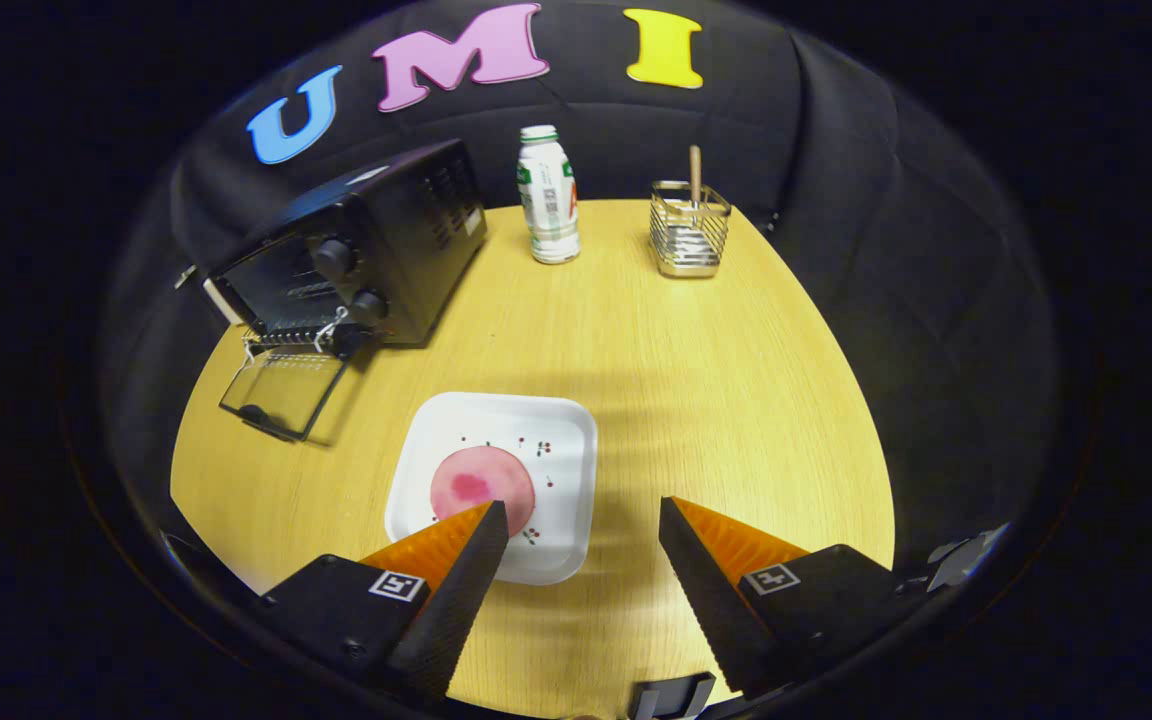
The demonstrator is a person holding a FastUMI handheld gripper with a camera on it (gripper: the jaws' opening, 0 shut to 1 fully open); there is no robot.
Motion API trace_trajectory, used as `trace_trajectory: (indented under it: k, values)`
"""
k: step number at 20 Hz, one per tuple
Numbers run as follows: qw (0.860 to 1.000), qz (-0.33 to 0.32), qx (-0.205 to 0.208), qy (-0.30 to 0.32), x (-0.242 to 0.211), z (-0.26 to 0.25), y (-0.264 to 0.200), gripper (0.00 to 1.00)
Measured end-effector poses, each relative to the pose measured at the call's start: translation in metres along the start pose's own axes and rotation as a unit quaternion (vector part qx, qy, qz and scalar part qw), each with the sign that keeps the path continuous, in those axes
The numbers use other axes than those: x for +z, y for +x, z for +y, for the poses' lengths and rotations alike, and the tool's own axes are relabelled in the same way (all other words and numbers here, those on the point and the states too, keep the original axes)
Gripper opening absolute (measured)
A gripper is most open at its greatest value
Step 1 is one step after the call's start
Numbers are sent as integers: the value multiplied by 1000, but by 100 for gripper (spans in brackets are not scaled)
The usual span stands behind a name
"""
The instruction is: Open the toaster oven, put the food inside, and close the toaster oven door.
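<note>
A black toaster oven (366, 250) stands at the far left of the yellow wooden table (696, 380). Its glass door (281, 392) hangs down open, lying flat toward me. A white square plate (561, 440) sits just ahead of my fingers, carrying a round pink slice of food (481, 485). My gripper (584, 512) hovers above the table with its fingers spread wide and nothing between them. The left fingertip (481, 545) overlaps the plate's near edge beside the food; the right fingertip (696, 560) is over bare wood.
A white drink bottle (548, 195) stands at the back of the table, right of the oven. A wire metal holder (689, 228) with a wooden stick in it stands further right. Black cloth walls surround the table.
</note>
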State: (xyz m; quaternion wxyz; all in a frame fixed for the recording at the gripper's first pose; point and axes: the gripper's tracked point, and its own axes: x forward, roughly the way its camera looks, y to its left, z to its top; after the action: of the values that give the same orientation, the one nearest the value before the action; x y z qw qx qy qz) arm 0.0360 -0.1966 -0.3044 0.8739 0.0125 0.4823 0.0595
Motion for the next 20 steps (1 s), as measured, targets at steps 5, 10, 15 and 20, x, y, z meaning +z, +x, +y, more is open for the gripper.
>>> trace_trajectory:
  k: [5, 10, 15, 20]
  values:
    - [994, 91, -14, 52, -20, -7, 35, 100]
    - [991, 124, -35, 43, -30, -13, 44, 84]
    - [981, 181, -25, 57, -34, -1, 47, 47]
    - [977, 198, 1, 78, -37, 3, 47, 11]
